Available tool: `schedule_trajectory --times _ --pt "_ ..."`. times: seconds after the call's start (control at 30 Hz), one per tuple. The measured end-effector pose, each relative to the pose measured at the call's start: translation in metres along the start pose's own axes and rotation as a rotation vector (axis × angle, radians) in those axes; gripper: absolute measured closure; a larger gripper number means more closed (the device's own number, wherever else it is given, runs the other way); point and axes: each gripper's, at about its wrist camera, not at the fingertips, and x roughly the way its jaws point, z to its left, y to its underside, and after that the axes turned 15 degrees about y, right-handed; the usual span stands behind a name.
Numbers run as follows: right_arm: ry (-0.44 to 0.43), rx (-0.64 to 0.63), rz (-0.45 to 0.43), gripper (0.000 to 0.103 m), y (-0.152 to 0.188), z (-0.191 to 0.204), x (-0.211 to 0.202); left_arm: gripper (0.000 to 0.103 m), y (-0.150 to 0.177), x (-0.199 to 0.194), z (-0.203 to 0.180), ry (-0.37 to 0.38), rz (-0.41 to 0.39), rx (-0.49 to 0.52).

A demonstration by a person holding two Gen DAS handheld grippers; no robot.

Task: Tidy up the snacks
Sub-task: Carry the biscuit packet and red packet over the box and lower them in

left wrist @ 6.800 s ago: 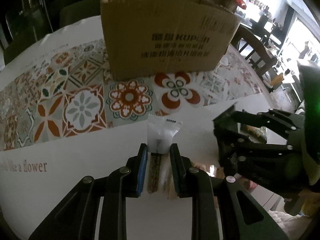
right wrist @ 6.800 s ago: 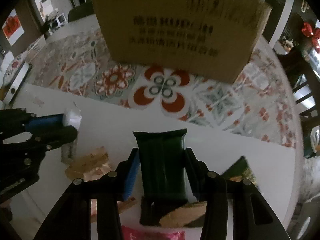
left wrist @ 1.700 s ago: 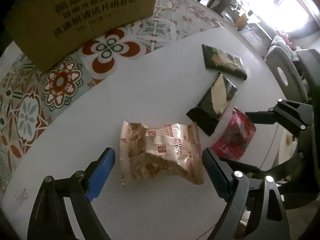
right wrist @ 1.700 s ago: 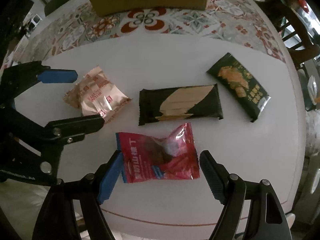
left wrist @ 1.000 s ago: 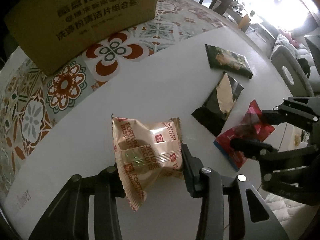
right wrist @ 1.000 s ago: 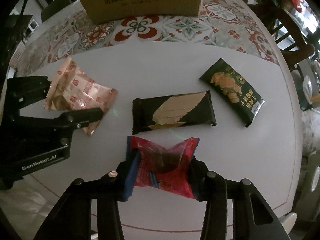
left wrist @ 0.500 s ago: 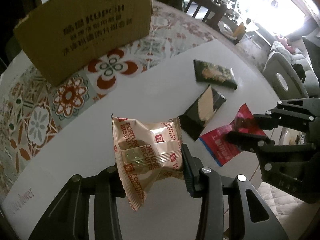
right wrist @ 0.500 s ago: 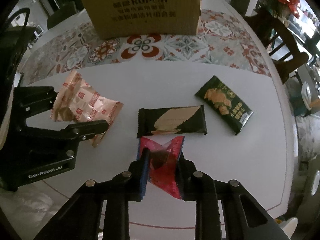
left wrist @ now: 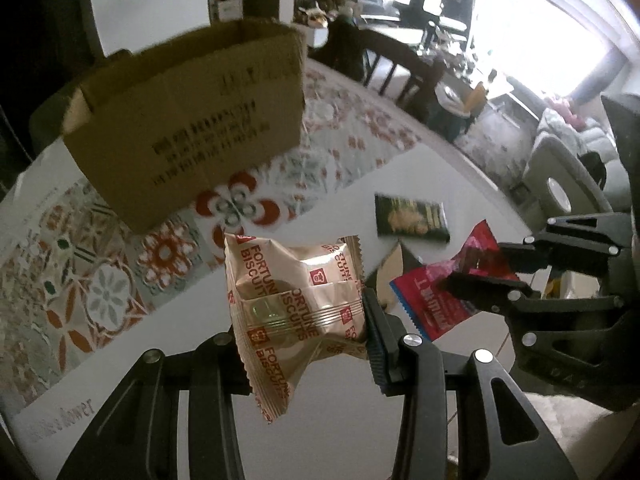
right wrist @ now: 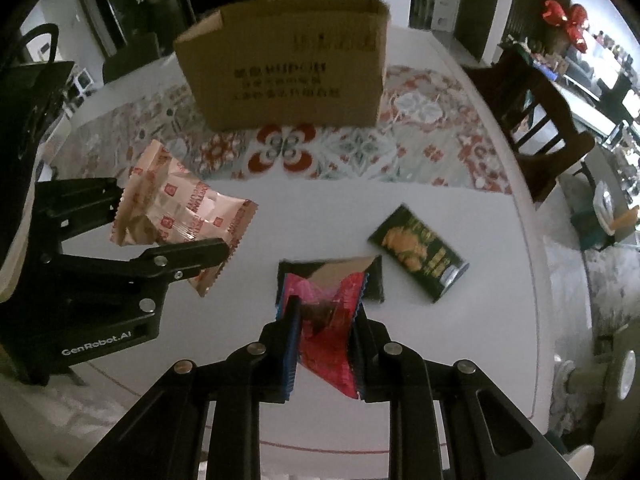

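The left gripper [left wrist: 298,316] is clamped on a gold biscuit pack [left wrist: 296,304], jaws partly apart with the pack squeezed between them, held up off the table [right wrist: 460,328]. The right gripper [right wrist: 324,320] is pinched tight on a red packet [right wrist: 326,320], its jaws nearly together and the wrapper crumpled between the pads [right wrist: 291,332]; it too hangs clear of the table. The two grippers sit side by side, the left one's pack showing at the left in the right wrist view [right wrist: 176,212].

On the white tabletop below lie a black-and-gold bar [right wrist: 370,276], partly hidden behind the red packet, and just to its right a dark green packet [right wrist: 418,248], apart from it. Farther back an open cardboard box [right wrist: 288,68] stands on a patterned mat [right wrist: 420,148].
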Motion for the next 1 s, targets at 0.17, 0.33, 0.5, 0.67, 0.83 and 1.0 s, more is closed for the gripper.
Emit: schedule_trajectory --times 0.17,0.33,0.5,0.67,0.83,1.0 --pt "-0.013 0.033 -0.051 0.080 -0.016 -0.006 -0.009 0.062 -0.018 -0.018 0.001 -0.024 -0.067 -0.006" --pt "-0.014 0.069 -0.136 0.080 -0.041 -0.014 -0.021 0.062 -0.036 -0.037 0.008 -0.058 -0.147 -0.011" --pt "-0.009 0.094 -0.227 0.080 -0.069 -0.018 -0.032 0.062 -0.055 -0.054 0.018 -0.100 -0.218 -0.012" --pt "-0.011 0.100 -0.289 0.080 -0.094 -0.020 -0.040 0.062 -0.073 -0.071 0.025 -0.141 -0.275 -0.004" --pt "-0.025 0.103 -0.346 0.080 -0.120 -0.021 -0.046 0.062 -0.091 -0.084 0.033 -0.179 -0.320 0.006" --pt "-0.039 0.104 -0.399 0.080 -0.149 -0.020 -0.047 0.062 -0.112 -0.093 0.049 -0.205 -0.355 -0.001"
